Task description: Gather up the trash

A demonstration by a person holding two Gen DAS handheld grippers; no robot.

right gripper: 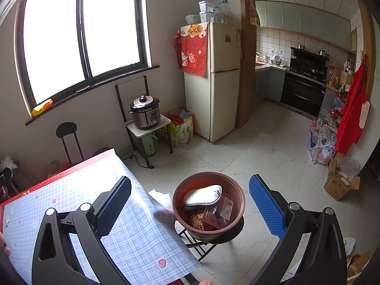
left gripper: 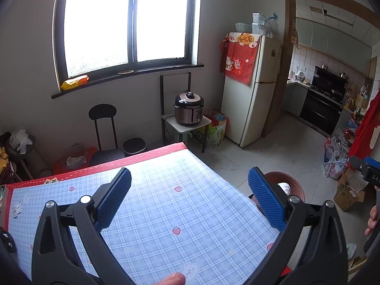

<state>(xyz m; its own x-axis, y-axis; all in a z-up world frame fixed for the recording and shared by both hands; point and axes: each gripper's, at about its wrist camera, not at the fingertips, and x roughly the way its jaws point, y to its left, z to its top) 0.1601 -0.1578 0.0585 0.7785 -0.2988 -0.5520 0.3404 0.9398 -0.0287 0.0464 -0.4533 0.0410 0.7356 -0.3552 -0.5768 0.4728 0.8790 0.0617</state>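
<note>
Trash bowl: a brown round bowl sits on a dark stool just right of the table's near right corner; it holds a white cloth-like piece, a clear plastic container and crumpled wrappers.
Bowl in left view: only part of its rim shows behind the right finger of the left tongs.
Right tongs: spread wide, nothing between the blue pads, held above the bowl and the table edge.
Left tongs: spread wide, nothing held, above the table.
Table: covered by a blue plaid cloth with strawberry and bear prints and a red border on the far edge; a small white scrap lies near its left edge.
Floor: pale marble-look tiles, with cardboard boxes and plastic bags along the right wall.
Far wall: large dark-framed window, with an orange-yellow packet on its sill.
Below the window: a black chair, a dark bin, and a pressure cooker on a small stand.
Right of that: a cream fridge draped with red cloth, containers on top.
Far right: a doorway opens to a tiled kitchen with a black stove.
</note>
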